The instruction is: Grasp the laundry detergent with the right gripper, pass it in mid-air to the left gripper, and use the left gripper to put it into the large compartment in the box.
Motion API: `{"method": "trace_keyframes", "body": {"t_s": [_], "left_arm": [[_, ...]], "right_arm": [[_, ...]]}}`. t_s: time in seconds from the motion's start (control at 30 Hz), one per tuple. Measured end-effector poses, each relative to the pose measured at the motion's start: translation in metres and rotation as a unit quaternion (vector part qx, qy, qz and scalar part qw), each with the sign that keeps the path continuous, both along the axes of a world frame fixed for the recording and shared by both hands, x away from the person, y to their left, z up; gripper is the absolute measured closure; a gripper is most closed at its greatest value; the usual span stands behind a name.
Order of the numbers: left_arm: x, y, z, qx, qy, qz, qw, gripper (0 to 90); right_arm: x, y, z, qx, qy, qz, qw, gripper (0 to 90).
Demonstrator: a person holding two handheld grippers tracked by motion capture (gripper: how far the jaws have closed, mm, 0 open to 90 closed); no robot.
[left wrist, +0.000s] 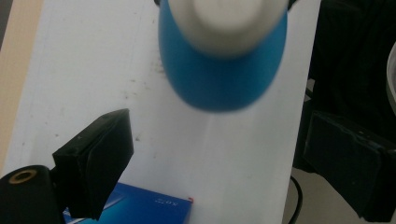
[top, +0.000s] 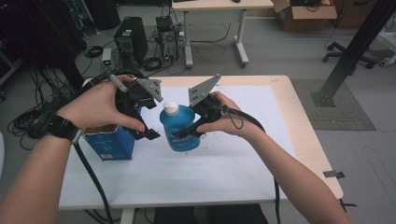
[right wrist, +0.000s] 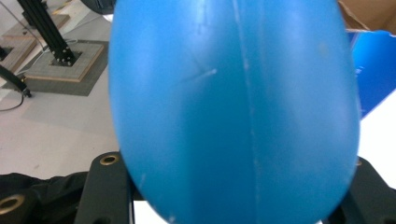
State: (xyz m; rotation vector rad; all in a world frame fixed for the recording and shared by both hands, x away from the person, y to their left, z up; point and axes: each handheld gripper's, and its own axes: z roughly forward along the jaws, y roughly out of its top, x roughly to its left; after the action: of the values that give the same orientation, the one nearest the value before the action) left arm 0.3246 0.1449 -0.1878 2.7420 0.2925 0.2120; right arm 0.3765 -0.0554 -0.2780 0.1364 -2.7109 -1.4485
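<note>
A blue plastic bottle (top: 179, 127) with a white cap (top: 171, 108) is upright at the middle of the white mat (top: 224, 163). My right gripper (top: 191, 129) is shut on the bottle's body from the right; in the right gripper view the bottle (right wrist: 233, 112) bulges between the two jaws. My left gripper (top: 152, 117) stands open just left of the bottle, near its cap. In the left gripper view the bottle (left wrist: 219, 79) and its cap (left wrist: 229, 21) lie ahead of the spread fingers (left wrist: 100, 163), which touch nothing.
A blue open-topped carton (top: 110, 141) stands on the mat under my left hand, and shows as the carton (left wrist: 144, 207) and the carton (right wrist: 373, 70) in the gripper views. Beyond the table's far edge (top: 261, 78) are cables, a computer tower (top: 130, 39) and another desk.
</note>
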Motion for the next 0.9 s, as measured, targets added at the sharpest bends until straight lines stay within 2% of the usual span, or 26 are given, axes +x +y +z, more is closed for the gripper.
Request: {"method": "trace_keyframes", "body": {"t_s": [0.13,0.33,0.67,0.9], "left_arm": [[-0.001,-0.002,0.004,-0.002,-0.003,-0.003,1.0,8.7],[-0.003,-0.007,0.006,-0.004,-0.01,-0.016,0.9998,8.9],[-0.002,-0.015,0.002,-0.002,-0.009,-0.027,0.9996,9.2],[0.0,-0.021,-0.001,0.012,-0.009,-0.028,0.9995,11.5]], "right_arm": [[-0.004,0.015,0.001,-0.001,-0.001,0.009,1.0,42.3],[-0.007,0.027,0.0,-0.004,0.0,0.019,0.9998,42.3],[-0.009,0.032,-0.002,-0.004,0.003,0.028,0.9996,42.3],[-0.009,0.031,-0.003,-0.006,0.004,0.027,0.9996,42.3]]}}
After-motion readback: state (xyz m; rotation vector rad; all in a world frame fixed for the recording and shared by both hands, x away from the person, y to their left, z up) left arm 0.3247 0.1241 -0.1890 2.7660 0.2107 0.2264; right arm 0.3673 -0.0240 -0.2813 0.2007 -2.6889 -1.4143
